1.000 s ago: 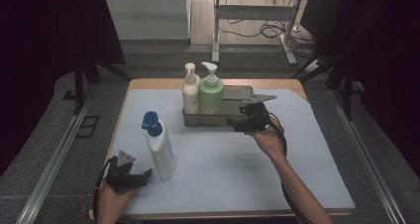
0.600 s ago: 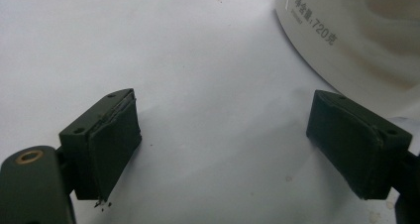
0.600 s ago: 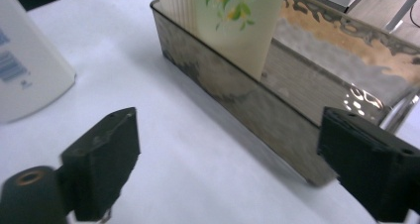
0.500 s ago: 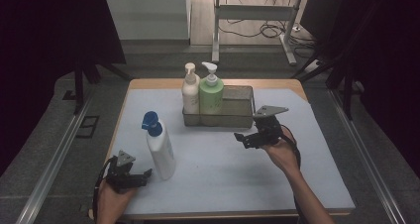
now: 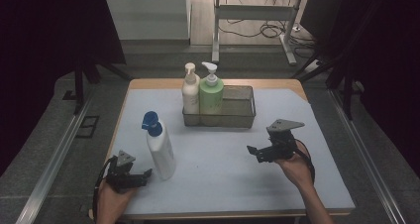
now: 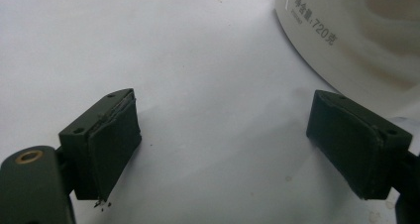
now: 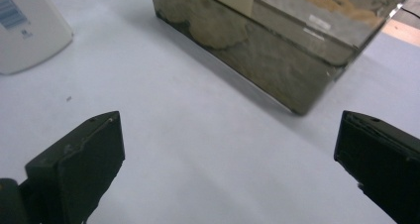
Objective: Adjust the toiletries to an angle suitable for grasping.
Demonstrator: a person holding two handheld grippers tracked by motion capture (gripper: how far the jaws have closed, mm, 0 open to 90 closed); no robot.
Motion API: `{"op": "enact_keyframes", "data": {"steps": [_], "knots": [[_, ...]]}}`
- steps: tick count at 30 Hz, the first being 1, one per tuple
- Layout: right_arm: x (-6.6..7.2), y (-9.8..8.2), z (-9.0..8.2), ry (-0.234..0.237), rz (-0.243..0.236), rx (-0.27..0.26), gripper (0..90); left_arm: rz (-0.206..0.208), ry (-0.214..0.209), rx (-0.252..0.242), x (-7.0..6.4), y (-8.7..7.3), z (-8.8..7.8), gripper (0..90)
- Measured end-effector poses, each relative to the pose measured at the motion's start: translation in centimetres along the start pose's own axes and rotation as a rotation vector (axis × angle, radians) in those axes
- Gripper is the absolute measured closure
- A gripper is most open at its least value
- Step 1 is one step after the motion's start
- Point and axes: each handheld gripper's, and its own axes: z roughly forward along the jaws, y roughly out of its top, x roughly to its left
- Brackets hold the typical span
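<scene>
The jaws of the right gripper (image 5: 253, 151) are seen spread wide with nothing between them; they have just been opening, and only bare blue-white table cover (image 7: 208, 149) lies between the pads. This gripper is held low over the table, in front of the mesh basket (image 5: 237, 116) and apart from it. The left gripper (image 5: 143, 175) is likewise wide and empty, and is set just beside the base of the white bottle with the blue cap (image 5: 159, 147), one pad close to its wall without touching it.

That bottle stands upright on the cover, well apart from the basket, in which a cream pump bottle (image 5: 190, 89) and a green pump bottle (image 5: 211, 92) are already placed at the left end.

The step in hand is judged to be the reach for the third bottle. The next move calls for the left jaws to be brought around its body and closed there.
</scene>
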Motion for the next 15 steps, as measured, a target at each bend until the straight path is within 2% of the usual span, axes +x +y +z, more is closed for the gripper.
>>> {"op": "enact_keyframes", "data": {"steps": [6,13,15], "knots": [[0.2,-1.9,-0.5,-0.004,0.023,0.012,0.0,0.0,-0.003,0.0,0.0,0.0,0.0,12.3],[0.3,-4.5,0.1,0.006,0.048,0.046,0.0,0.002,-0.002,0.002,0.0,0.0,0.0,12.4],[0.3,-4.7,0.2,0.005,0.049,0.05,0.0,0.002,-0.002,0.002,0.0,0.0,0.0,12.4]]}}
